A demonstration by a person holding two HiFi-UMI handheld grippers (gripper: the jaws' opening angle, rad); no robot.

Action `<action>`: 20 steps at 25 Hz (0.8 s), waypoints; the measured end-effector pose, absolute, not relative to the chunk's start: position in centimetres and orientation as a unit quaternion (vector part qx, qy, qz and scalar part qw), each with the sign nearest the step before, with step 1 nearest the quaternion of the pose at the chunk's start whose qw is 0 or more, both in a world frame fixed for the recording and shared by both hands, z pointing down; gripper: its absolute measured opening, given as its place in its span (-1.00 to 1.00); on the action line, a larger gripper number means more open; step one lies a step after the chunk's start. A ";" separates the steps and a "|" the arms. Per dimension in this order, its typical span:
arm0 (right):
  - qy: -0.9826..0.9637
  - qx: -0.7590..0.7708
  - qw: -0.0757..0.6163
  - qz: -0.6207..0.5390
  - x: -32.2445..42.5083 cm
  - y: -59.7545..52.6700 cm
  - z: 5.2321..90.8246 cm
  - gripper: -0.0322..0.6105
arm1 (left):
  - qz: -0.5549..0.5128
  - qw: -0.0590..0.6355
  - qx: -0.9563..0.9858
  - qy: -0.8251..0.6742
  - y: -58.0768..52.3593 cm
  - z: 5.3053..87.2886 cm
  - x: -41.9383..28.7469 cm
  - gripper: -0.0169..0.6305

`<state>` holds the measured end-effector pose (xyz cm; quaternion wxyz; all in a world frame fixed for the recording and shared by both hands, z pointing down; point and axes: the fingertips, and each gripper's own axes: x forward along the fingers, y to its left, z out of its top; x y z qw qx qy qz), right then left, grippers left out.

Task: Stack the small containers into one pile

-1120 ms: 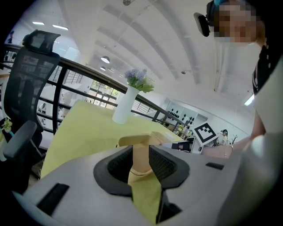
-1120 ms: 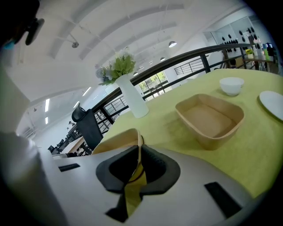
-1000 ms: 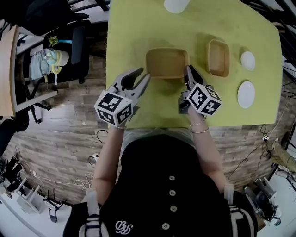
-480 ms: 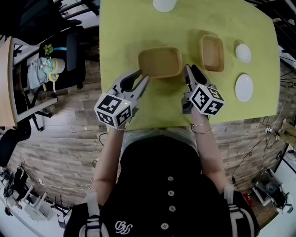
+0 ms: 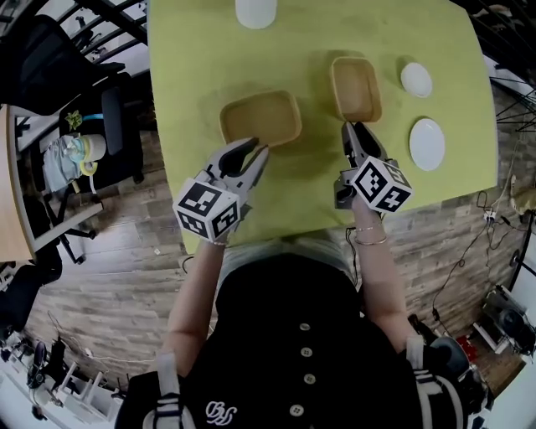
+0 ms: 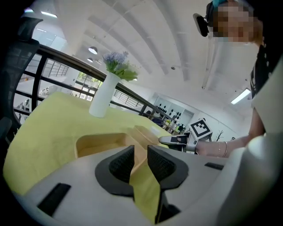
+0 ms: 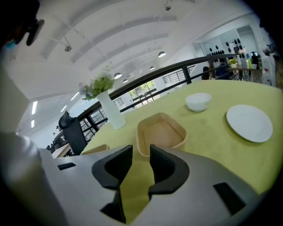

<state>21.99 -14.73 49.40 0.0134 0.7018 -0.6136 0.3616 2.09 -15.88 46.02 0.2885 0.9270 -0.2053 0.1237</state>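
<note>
Plainly, the smaller container (image 5: 356,86) is the one to lift. It looks light and stiff, a thin-walled tan tray with a smooth and probably slippery rim, so I judge the best hold to be a pinch across one wall, a pad inside and a pad outside, on the short end nearest the person. It sits open side up on the yellow-green table (image 5: 193,67), its long axis running away from the person. The larger container (image 5: 260,117) lies well apart to its left, also mouth up, its long axis running across the table. The right gripper (image 5: 355,134) is just short of the smaller container's near end, its jaws standing apart with only cloth between them. The left gripper (image 5: 251,151) is at the larger container's near wall. Its jaws are closing, the wall just ahead of the gap and no pad pressing on it. Beyond to the right lie a white bowl (image 5: 416,80) and a white plate (image 5: 427,144). A white vase (image 5: 255,12) stands at the far edge.
</note>
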 end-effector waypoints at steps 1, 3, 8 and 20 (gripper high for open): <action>-0.607 0.707 0.010 0.362 22.8 -14.4 49.4 -0.54 | 0.124 0.288 0.928 -0.201 -15.8 46.0 2.6 -0.67; -0.596 0.717 0.007 0.362 24.3 -13.9 49.5 -0.54 | 0.126 0.284 0.931 -0.193 -15.6 45.9 3.5 -0.67; -0.577 0.737 0.004 0.351 28.1 -13.3 49.5 -0.53 | 0.130 0.279 0.934 -0.182 -14.9 45.7 5.4 -0.68; -0.569 0.739 0.012 0.361 33.5 -15.4 51.4 -0.53 | 0.143 0.288 0.929 -0.185 -14.2 46.5 7.9 -0.68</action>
